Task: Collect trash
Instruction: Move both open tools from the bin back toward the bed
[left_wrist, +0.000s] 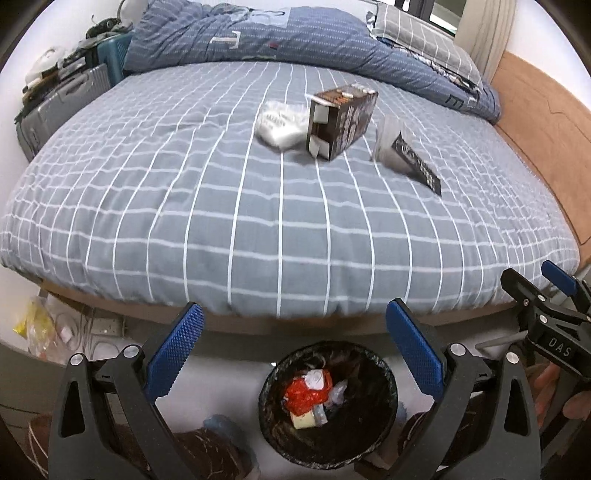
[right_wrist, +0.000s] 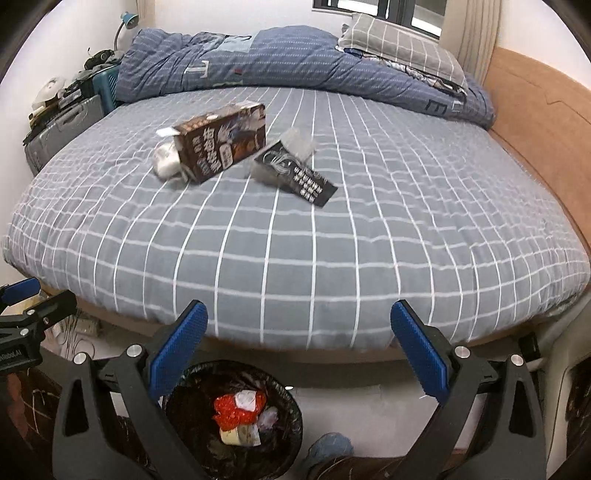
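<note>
On the grey checked bed (left_wrist: 258, 221) lie three pieces of trash: a brown opened carton (left_wrist: 341, 122) (right_wrist: 225, 142), a crumpled white wrapper (left_wrist: 280, 123) (right_wrist: 166, 158) beside it on the left, and a black-and-clear plastic packet (left_wrist: 406, 155) (right_wrist: 295, 170) on the right. A black-lined trash bin (left_wrist: 327, 404) (right_wrist: 236, 417) with red and white rubbish stands on the floor in front of the bed. My left gripper (left_wrist: 293, 321) is open and empty above the bin. My right gripper (right_wrist: 299, 319) is open and empty at the bed's near edge, also seen at the left wrist view's right edge (left_wrist: 546, 295).
A folded blue quilt (left_wrist: 295, 40) and a grey pillow (left_wrist: 417, 33) lie at the bed's far end. A suitcase with clutter (left_wrist: 62, 99) stands at the left. A wooden bed frame (left_wrist: 546, 122) runs along the right. Bags and cables (left_wrist: 48, 332) lie on the floor at left.
</note>
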